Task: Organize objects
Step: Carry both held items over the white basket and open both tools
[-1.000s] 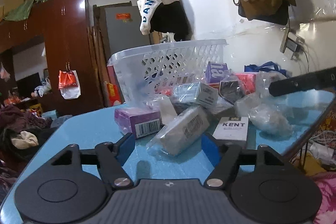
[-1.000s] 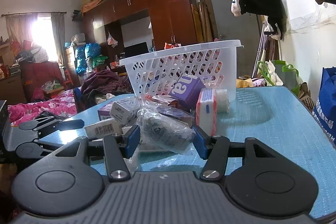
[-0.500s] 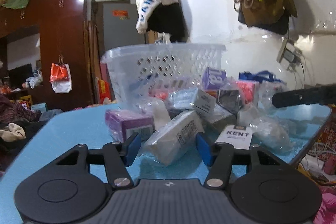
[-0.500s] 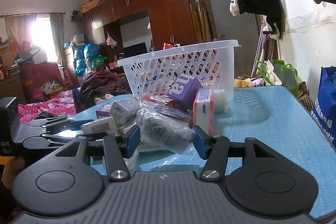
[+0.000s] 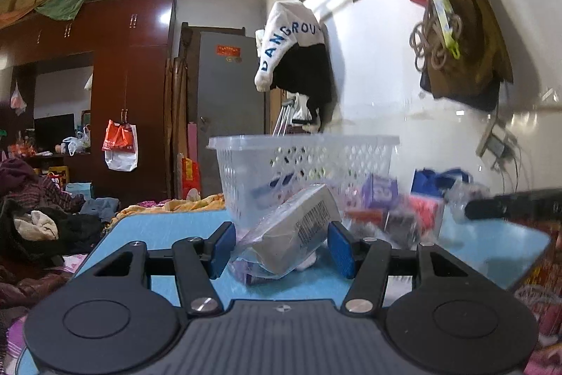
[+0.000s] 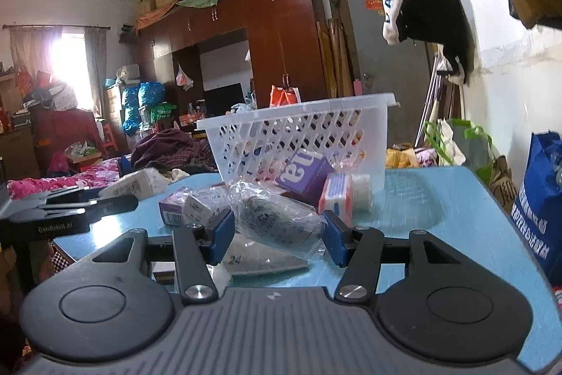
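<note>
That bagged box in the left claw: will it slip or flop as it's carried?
The box looks stiff, so it probably keeps its shape. Its clear bag hangs loose and crinkly, so it may slide a little against the pads. It sits tilted in the left claw, so it might swivel.

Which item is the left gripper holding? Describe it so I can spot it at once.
Start at the white lattice basket on the blue table. In front of it, the left gripper pinches a grey box in clear plastic wrap, tilted, the only one showing a barcode label up close.
</note>
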A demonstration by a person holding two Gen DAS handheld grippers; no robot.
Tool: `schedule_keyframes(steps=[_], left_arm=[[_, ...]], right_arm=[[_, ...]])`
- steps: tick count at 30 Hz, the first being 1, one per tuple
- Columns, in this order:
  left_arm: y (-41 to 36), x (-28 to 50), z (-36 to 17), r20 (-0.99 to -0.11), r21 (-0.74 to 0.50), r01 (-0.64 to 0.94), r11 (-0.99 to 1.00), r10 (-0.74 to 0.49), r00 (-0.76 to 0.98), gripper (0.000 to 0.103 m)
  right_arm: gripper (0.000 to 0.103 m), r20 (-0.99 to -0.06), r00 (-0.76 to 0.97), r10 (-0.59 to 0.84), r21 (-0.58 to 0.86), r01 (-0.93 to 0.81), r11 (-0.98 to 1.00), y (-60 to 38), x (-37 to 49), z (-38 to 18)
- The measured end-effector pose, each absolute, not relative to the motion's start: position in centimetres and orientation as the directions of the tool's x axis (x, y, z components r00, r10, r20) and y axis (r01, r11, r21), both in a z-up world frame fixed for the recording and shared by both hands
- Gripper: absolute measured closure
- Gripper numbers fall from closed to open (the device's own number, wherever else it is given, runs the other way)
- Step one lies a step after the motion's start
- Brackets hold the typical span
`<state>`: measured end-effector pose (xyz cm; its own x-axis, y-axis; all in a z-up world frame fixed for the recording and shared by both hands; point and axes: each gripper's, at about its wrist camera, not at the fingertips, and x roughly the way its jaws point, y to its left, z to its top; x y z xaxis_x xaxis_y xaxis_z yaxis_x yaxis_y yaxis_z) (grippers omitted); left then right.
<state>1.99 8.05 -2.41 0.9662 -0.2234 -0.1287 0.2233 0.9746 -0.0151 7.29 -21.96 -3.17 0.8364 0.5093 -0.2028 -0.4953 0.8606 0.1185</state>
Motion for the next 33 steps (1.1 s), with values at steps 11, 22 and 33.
schedule_keyframes(steps=[11, 22, 33], left_arm=[[7.5, 8.4, 4.6, -0.102, -0.082, 0.223, 0.971, -0.231, 0.968, 0.042], [4.9, 22.1, 7.7, -0.282, -0.095, 0.156, 0.983, -0.176, 0.943, 0.041], [5.0, 18.7, 6.5, -0.258, -0.039, 0.16, 0.986, -0.165, 0.952, 0.023]], right_arm=[[0.046, -0.093, 0.867, 0.49, 0.002, -0.492, 0.871, -19.4, 11.2, 3.2], [0.046, -0.207, 0.911, 0.357, -0.067, -0.377, 0.924, -14.7, 25.2, 5.6], [0.0, -0.151, 0.932, 0.329, -0.024, -0.336, 0.942, -17.2, 20.2, 4.4]])
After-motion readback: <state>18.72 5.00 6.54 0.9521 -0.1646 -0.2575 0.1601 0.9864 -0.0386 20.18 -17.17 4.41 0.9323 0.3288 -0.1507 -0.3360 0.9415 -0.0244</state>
